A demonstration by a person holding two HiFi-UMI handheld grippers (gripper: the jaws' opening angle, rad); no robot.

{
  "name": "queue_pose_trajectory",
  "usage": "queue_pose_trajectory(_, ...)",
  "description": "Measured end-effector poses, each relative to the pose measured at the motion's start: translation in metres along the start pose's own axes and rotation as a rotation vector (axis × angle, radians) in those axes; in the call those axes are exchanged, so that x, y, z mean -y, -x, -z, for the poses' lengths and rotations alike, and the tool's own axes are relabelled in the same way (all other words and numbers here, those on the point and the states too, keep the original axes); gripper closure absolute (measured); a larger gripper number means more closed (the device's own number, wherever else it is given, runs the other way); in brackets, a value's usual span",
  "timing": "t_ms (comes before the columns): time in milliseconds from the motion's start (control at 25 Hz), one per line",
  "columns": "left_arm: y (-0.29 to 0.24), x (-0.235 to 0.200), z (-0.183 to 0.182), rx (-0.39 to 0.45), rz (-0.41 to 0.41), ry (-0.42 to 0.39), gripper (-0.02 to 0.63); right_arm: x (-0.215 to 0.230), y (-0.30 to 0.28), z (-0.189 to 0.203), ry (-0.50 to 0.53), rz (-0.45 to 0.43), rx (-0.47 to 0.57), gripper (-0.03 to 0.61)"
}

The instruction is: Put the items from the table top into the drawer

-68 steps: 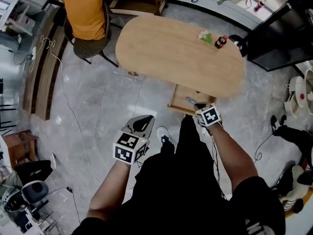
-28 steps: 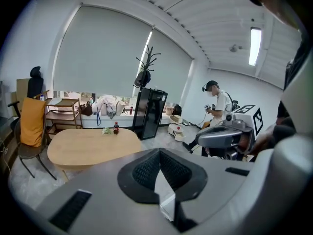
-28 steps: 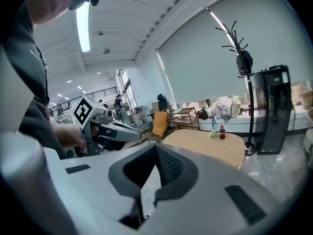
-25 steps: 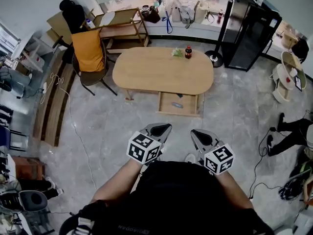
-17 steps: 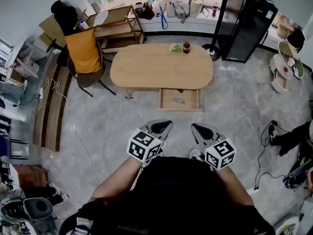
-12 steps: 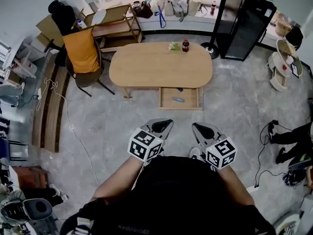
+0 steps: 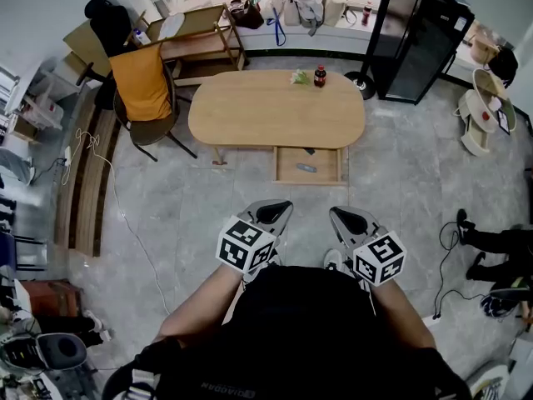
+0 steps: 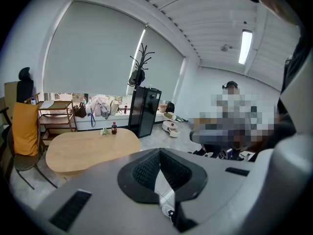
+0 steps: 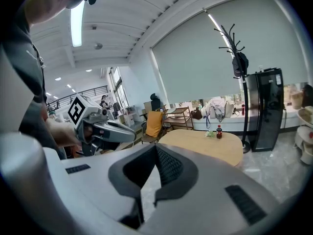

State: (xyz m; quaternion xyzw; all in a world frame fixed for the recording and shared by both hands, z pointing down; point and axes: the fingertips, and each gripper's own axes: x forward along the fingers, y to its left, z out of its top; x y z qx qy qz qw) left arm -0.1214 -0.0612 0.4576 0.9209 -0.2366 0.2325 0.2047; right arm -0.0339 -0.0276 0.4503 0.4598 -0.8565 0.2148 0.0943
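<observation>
Head view: grey left gripper (image 7: pixel 275 210) and grey right gripper (image 7: pixel 342 216), both closed on nothing, hang well apart from the oval wooden table (image 7: pixel 250 117) and its open drawer (image 7: pixel 288 172).

Grey marble floor (image 7: pixel 208 198) — orange-draped chair (image 7: pixel 143 86), black cabinet (image 7: pixel 420 44)

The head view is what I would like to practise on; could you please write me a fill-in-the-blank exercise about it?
1. The drawer under the wooden table stands ____.
2. The bottle at the table's far edge has a ____ cap.
3. The cloth draped over the chair is coloured ____.
4. The left gripper and the right gripper hold nothing, and the jaws of both are ____.

Missing words: open; red; orange; shut.
</observation>
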Motion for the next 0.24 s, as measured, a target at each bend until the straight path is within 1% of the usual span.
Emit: queue_pose_trajectory(240, 0.0061, 0.0046, 0.0024, 0.003, 0.005, -0.009, 0.609, -0.0079, 0.0016, 0.0013, 0.01, -0.004, -0.005, 0.575)
